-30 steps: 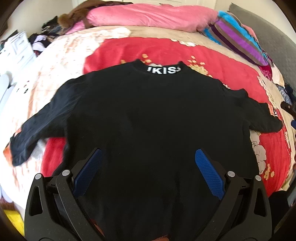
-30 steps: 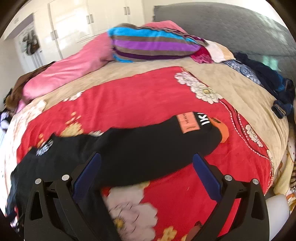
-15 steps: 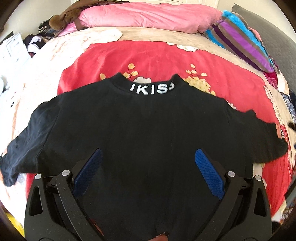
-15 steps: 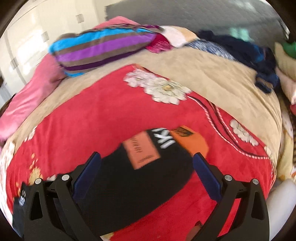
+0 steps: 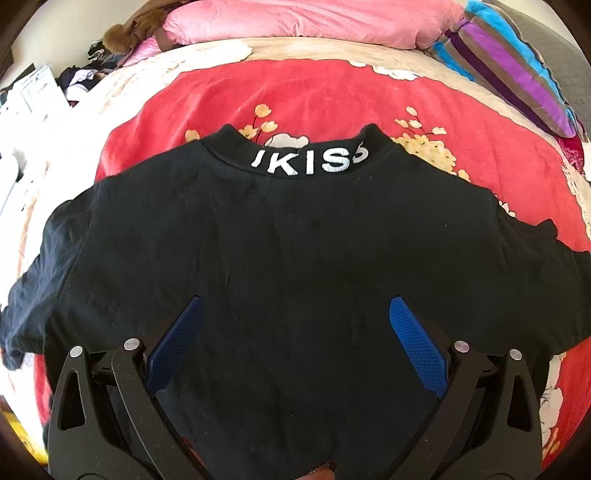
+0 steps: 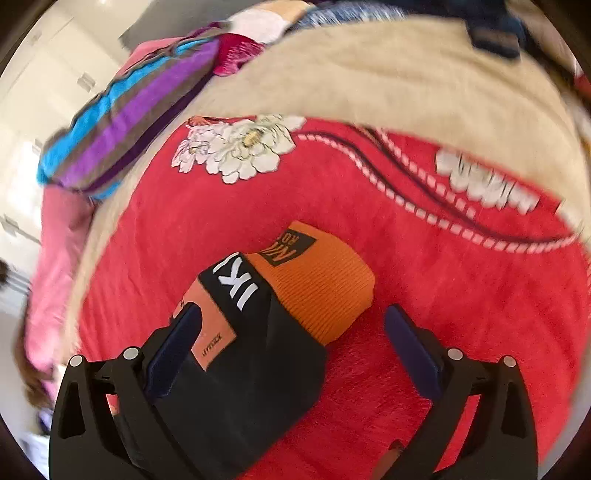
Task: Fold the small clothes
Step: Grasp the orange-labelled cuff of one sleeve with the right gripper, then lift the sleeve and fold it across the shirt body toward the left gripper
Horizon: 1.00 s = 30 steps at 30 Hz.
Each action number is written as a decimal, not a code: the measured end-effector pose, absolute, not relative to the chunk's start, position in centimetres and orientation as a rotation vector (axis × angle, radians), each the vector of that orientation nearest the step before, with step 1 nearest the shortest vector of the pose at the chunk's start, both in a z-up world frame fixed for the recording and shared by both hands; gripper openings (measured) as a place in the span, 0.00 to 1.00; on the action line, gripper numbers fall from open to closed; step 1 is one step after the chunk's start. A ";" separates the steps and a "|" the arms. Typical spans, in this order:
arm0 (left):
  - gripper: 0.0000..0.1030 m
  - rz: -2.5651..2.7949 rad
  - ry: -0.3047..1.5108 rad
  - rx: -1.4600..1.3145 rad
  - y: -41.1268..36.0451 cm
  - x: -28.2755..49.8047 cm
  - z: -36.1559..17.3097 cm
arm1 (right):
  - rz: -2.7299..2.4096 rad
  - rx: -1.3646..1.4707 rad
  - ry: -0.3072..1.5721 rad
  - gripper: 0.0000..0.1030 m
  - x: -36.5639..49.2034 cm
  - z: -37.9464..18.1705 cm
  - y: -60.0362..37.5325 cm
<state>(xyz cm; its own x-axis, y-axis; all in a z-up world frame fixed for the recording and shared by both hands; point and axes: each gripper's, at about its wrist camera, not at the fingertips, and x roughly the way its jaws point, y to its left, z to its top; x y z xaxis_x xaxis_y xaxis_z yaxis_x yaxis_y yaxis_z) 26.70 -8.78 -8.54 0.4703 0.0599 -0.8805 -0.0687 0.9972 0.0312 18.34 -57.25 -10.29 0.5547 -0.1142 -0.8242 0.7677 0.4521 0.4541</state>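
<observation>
The black sweatshirt [image 5: 288, 258] is spread back-up on the red blanket [image 5: 332, 99], and its orange-cuffed sleeve end [image 6: 317, 288] is seen just ahead of the right gripper [image 6: 291, 325], running up and to the right. Both grippers are held wide open and empty, the left gripper [image 5: 295, 317] hovering over the body with the collar [image 5: 303, 162] beyond.

The sweatshirt [image 5: 295, 258] lies spread on the bed [image 5: 332, 92], collar toward the pillows [image 5: 303, 18]; its sleeve cuff [image 6: 317, 284] rests on the bed, before the striped cushion [image 6: 125, 122].
</observation>
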 end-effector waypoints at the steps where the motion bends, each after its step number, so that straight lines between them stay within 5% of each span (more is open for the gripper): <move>1: 0.92 0.081 1.080 -0.014 -8.7 26.6 -8.7 | -0.618 0.979 0.802 0.92 18.4 -10.5 -57.5; 4: 0.92 0.078 1.088 -0.026 -8.8 26.3 -9.0 | -0.623 1.021 0.782 0.61 18.8 -10.9 -58.1; 10: 0.92 0.082 1.089 -0.023 -8.3 25.4 -9.0 | -0.538 1.051 0.730 0.20 19.0 -10.0 -58.2; 22: 0.92 0.110 1.072 -0.078 -5.6 24.1 -7.3 | -0.230 0.847 0.518 0.15 20.9 -1.8 -53.0; 30: 0.92 0.159 1.028 -0.132 -2.0 22.9 -5.2 | 0.165 0.565 0.536 0.15 23.6 1.6 -39.1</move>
<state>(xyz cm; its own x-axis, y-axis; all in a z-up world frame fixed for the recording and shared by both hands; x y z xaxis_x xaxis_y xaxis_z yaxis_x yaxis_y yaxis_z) 22.92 -2.01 -5.16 0.5071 0.0693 -0.8591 -0.1930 0.9806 -0.0348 23.57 -39.08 1.56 0.8509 0.2915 -0.4370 -0.0043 0.8358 0.5491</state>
